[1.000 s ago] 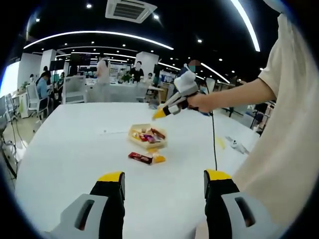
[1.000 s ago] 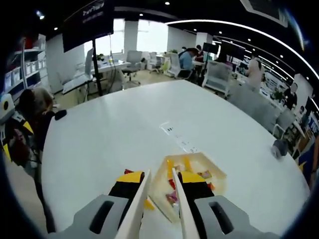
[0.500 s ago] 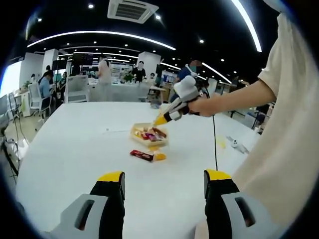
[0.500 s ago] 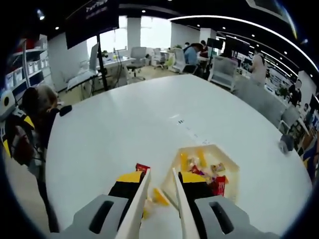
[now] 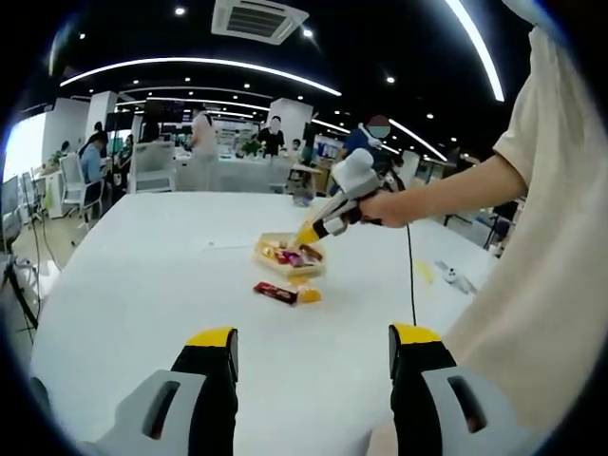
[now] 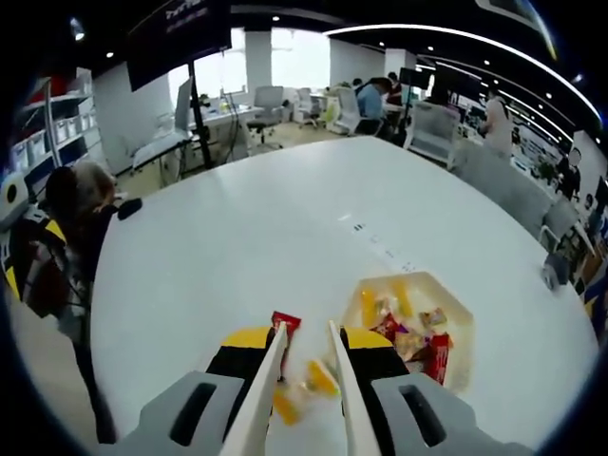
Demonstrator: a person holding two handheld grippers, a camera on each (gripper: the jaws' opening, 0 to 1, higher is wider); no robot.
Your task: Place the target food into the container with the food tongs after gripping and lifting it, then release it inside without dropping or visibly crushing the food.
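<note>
While my right gripper (image 6: pixel 302 380) clamps the tongs (image 6: pixel 300 356) over loose snacks (image 6: pixel 320 377) near the container (image 6: pixel 463 323), left gripper (image 5: pixel 312 366) open, I'm approaching; next, pinch gently.

left low and far, right close overhead, sharing container (image 5: pixel 288 255)

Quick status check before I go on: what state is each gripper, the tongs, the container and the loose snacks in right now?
Left gripper: open, empty, above the table.
Right gripper: shut on the tongs.
Tongs: tips apart, holding nothing, above the yellow pieces.
Container: open, on the table, holding wrapped snacks.
Red bar: on the table, outside the container.
Yellow pieces: on the table, outside the container.
</note>
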